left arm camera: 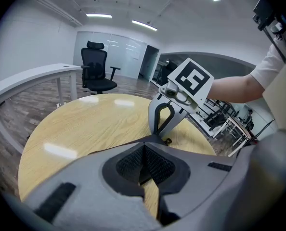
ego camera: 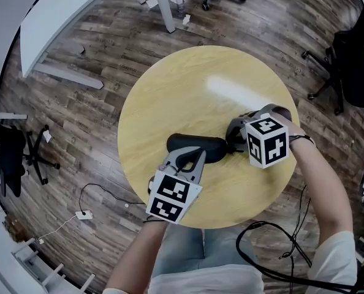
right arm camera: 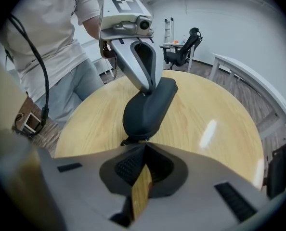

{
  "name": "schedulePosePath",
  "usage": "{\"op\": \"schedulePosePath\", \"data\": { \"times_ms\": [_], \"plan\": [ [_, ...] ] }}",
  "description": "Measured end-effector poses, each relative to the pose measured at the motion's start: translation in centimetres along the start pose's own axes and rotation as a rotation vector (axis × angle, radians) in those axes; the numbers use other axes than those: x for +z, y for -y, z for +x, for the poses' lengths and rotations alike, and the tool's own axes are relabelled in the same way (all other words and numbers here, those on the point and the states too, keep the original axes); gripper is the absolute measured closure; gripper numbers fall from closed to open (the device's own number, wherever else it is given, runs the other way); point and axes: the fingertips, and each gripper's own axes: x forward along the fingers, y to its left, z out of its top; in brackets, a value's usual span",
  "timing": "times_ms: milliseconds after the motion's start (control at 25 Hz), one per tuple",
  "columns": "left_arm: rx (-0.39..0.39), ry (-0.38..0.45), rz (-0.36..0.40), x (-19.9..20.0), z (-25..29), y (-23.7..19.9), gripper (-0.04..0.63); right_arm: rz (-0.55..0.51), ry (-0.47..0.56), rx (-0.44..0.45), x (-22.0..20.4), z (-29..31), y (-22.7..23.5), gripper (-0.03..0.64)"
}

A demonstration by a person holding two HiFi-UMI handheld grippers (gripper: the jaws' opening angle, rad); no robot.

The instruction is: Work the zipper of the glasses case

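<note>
black oval glasses case (ego camera: 197, 147) on round wooden desk (ego camera: 170, 90), left claw (ego camera: 198, 155) closed, pressing its top, right claw (ego camera: 234, 144) clamped on zipper pull (right arm camera: 127, 141)

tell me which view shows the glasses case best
The right gripper view: the glasses case fills the middle, nearly full length, zipper pull at the right gripper's claw, left gripper pinching its top. The head view shows the case small, partly covered; the left gripper view catches only a dark sliver.
</note>
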Motion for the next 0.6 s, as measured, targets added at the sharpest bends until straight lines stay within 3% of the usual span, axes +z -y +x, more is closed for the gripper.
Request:
{"op": "schedulePosePath", "data": {
  "times_ms": [240,400,600],
  "plan": [
    [0.042,-0.034,0.07,0.0,0.1,0.1,0.592,0.04,-0.067,0.006,0.0,-0.3,-1.5,0.615],
    [0.049,-0.032,0.074,0.0,0.3,0.0,0.592,0.106,-0.078,-0.024,0.3,0.1,-3.1,0.615],
    [0.046,-0.017,0.08,-0.2,0.0,-0.1,0.592,0.388,0.046,-0.121,2.1,2.2,-4.1,0.615]
  ]
}}
